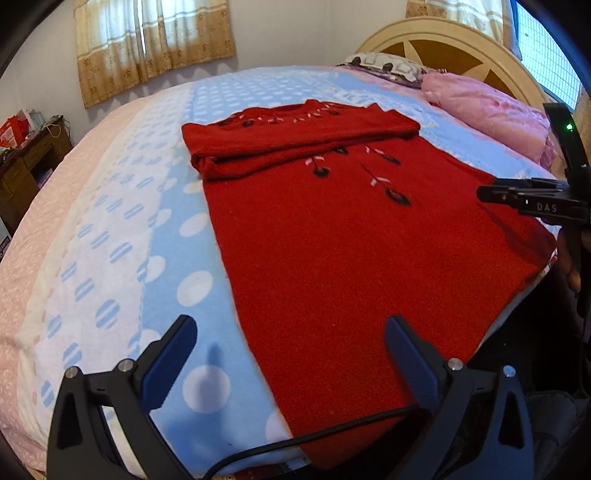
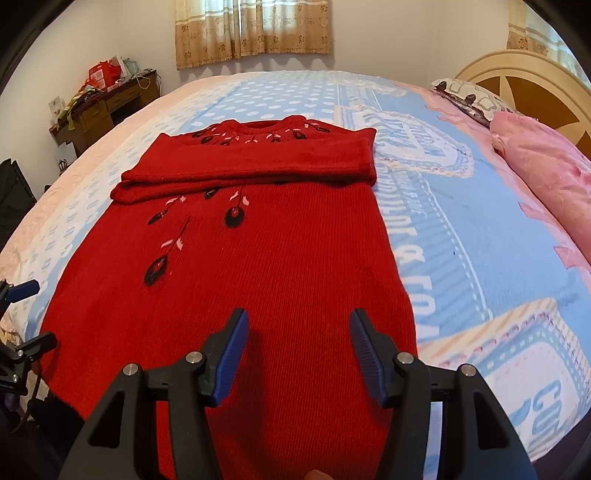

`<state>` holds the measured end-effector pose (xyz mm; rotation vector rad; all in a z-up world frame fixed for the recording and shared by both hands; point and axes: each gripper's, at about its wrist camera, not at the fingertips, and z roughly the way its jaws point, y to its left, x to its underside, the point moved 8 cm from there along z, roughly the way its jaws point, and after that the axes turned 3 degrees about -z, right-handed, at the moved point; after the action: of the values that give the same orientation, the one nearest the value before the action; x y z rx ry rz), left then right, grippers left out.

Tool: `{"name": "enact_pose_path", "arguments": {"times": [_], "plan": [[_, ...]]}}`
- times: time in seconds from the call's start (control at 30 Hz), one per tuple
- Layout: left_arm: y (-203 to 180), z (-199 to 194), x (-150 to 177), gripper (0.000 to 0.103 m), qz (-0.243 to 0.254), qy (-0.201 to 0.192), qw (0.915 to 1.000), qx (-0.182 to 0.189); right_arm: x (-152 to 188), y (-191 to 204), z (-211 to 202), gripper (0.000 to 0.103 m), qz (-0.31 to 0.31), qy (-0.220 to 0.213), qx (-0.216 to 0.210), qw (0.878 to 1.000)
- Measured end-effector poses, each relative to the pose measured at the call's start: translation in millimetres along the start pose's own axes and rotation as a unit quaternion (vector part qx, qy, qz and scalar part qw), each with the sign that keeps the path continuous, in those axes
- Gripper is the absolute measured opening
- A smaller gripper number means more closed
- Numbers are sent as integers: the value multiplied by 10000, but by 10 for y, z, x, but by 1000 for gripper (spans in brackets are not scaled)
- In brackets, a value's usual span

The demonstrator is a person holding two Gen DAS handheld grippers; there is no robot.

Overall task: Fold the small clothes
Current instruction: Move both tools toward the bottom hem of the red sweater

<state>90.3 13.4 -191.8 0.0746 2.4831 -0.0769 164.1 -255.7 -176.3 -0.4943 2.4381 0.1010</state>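
Note:
A red knitted sweater (image 1: 332, 236) with black and pink flower embroidery lies flat on the bed, neck at the far end; it also shows in the right wrist view (image 2: 258, 258). Both sleeves (image 2: 258, 166) are folded across the chest. My left gripper (image 1: 291, 332) is open and empty, above the sweater's near left hem. My right gripper (image 2: 299, 325) is open and empty, above the lower middle of the sweater. The right gripper also shows in the left wrist view (image 1: 532, 201) at the sweater's right edge. The left gripper shows at the far left of the right wrist view (image 2: 22, 314).
The bed carries a blue and white dotted blanket (image 1: 147, 206). Pink pillows (image 2: 546, 173) and a patterned pillow (image 1: 388, 66) lie by the wooden headboard (image 1: 454, 48). A cluttered wooden desk (image 2: 107, 103) stands by the far wall under curtains (image 2: 255, 29). A black cable (image 1: 314, 435) crosses the near hem.

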Motion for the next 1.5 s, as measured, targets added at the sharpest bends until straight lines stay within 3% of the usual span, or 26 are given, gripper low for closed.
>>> {"name": "enact_pose_path", "arguments": {"times": [0.43, 0.7, 1.1, 1.33, 1.5], "plan": [[-112, -6, 140, 103, 30, 239, 9997, 12, 294, 36, -122, 58, -57, -67, 30, 10000], [-137, 36, 201, 103, -272, 572, 9971, 411, 444, 14, -247, 60, -53, -236, -6, 9997], [-237, -116, 301, 102, -229, 773, 9935, 808, 672, -91, -542, 60, 60, -411, 81, 9991], [-170, -159, 316, 88, -439, 760, 9929, 798, 733, -446, -700, 60, 586, -519, 235, 9967], [-199, -186, 323, 77, -356, 770, 9936, 750, 787, -389, -608, 60, 752, -340, -205, 9964]]}}
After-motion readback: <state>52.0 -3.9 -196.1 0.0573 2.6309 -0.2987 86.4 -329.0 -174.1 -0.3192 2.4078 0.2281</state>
